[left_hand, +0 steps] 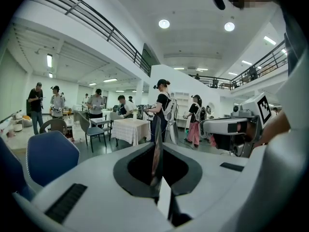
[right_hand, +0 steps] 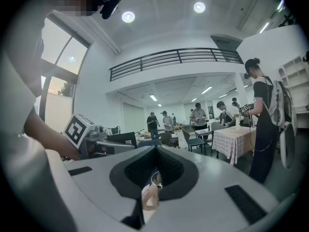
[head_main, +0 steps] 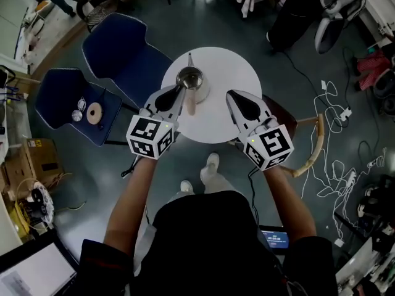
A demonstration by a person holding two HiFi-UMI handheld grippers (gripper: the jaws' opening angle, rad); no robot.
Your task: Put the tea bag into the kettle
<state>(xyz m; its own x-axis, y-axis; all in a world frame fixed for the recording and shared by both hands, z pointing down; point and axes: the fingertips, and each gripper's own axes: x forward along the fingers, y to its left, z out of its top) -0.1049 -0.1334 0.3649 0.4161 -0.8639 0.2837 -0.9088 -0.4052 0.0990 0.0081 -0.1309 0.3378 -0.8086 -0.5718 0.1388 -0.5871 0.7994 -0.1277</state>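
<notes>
On the round white tabletop (head_main: pixel 231 73), left of its middle, stands the metal kettle (head_main: pixel 189 78). Its pale wooden handle (head_main: pixel 191 103) points toward the near edge. The tea bag I cannot pick out in any view.

The left gripper (head_main: pixel 178 92) hangs over the tabletop's left edge, its nose just beside the kettle's handle. In the left gripper view its jaws are pressed together along one thin seam (left_hand: pixel 157 129), with nothing I can make out between them; only a sliver of white surface shows below.

The right gripper (head_main: pixel 232 97) hovers over the near right part of the tabletop, apart from the kettle. Its tips meet too (right_hand: pixel 154 151) and grip nothing. Through the narrow slot under them the kettle (right_hand: pixel 155 179) and its handle (right_hand: pixel 149 198) appear, lying beyond the jaws and not between them.

Beside the table's left edge stand two blue chairs (head_main: pixel 126 54) — the farther-left one (head_main: pixel 58 97) carries a roll of tape (head_main: pixel 94 113). White cables (head_main: pixel 336 106) trail across the floor on the right.
</notes>
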